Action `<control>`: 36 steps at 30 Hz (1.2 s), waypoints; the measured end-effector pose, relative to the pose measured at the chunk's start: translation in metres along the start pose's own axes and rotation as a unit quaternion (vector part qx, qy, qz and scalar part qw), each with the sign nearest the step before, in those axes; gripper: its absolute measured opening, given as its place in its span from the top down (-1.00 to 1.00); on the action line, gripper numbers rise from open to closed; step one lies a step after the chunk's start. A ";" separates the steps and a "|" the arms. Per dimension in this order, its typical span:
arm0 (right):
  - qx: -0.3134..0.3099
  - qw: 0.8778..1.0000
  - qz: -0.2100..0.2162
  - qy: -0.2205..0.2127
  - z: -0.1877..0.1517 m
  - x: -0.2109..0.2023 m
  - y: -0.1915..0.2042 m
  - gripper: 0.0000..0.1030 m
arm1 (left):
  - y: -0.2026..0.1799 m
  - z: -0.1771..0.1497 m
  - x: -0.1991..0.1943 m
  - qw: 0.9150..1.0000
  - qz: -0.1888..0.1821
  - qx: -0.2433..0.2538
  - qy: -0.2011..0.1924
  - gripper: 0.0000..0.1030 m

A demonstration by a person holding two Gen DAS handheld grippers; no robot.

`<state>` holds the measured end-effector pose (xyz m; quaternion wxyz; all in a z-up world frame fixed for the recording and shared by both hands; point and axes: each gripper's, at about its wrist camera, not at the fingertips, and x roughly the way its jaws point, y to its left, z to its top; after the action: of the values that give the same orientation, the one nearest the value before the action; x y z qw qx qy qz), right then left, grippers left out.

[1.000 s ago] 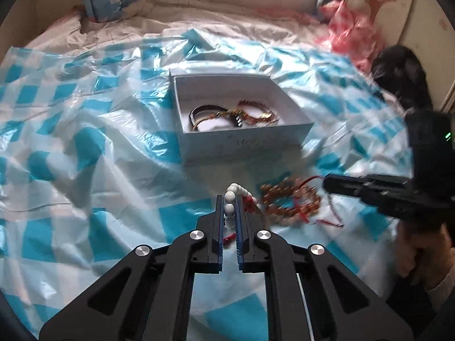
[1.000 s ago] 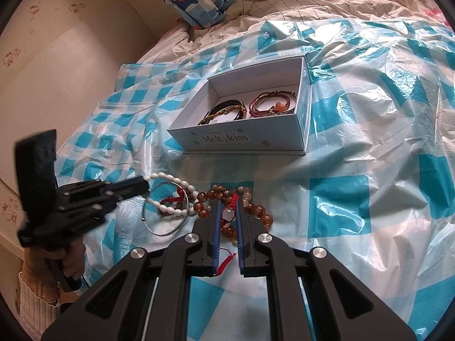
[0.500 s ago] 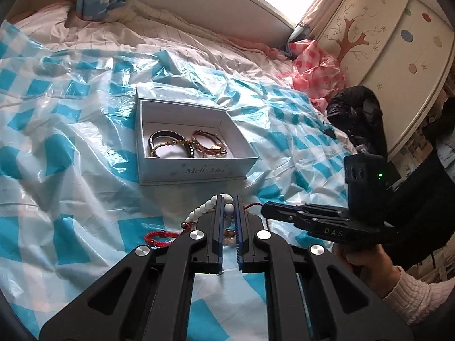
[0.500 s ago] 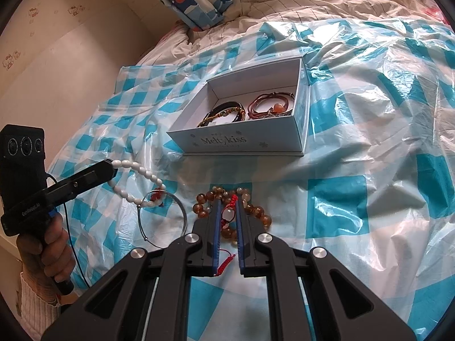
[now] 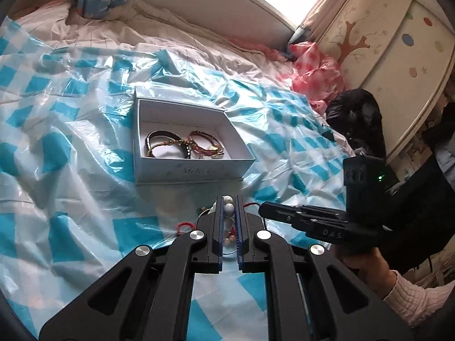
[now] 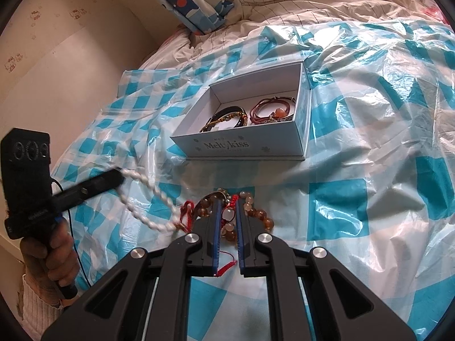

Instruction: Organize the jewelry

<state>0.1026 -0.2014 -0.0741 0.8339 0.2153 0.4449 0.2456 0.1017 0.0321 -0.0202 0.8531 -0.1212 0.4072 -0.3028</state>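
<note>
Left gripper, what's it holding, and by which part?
The left gripper is shut on the white bead bracelet, pinching the beads at one end of the loop; the rest hangs down to the red cord.

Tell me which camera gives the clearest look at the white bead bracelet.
The right wrist view: the white bead bracelet hangs as a long loop from the left gripper. The left wrist view shows only a few beads pinched between its jaws.

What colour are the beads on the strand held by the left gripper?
White; the bead strand shows best in the right wrist view, hanging from the left gripper.
</note>
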 end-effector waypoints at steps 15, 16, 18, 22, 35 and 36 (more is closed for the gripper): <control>-0.002 0.999 0.023 -0.029 0.003 -0.012 0.004 0.80 | 0.004 -0.001 -0.001 0.999 0.030 -0.011 0.006 0.88; -0.001 0.999 0.022 -0.026 0.003 -0.011 0.004 0.80 | 0.004 -0.003 0.004 0.999 0.031 -0.010 0.016 0.88; -0.001 0.999 0.022 -0.027 0.002 -0.011 0.004 0.80 | -0.002 -0.001 0.004 1.000 0.020 -0.004 0.011 0.88; 0.001 0.999 0.021 -0.028 0.003 -0.011 0.003 0.80 | -0.002 0.002 -0.002 1.000 -0.003 -0.008 -0.006 0.88; -0.001 0.998 0.041 -0.055 0.004 -0.022 0.006 0.80 | 0.000 0.005 -0.009 0.999 -0.006 -0.016 -0.030 0.88; -0.002 0.997 0.043 -0.058 0.005 -0.023 0.007 0.80 | -0.001 0.005 -0.009 0.999 0.002 -0.015 -0.031 0.88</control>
<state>0.0942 -0.2105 -0.0533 0.8474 0.2465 0.3855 0.2692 0.1015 0.0365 -0.0110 0.8640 -0.1422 0.3851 -0.2914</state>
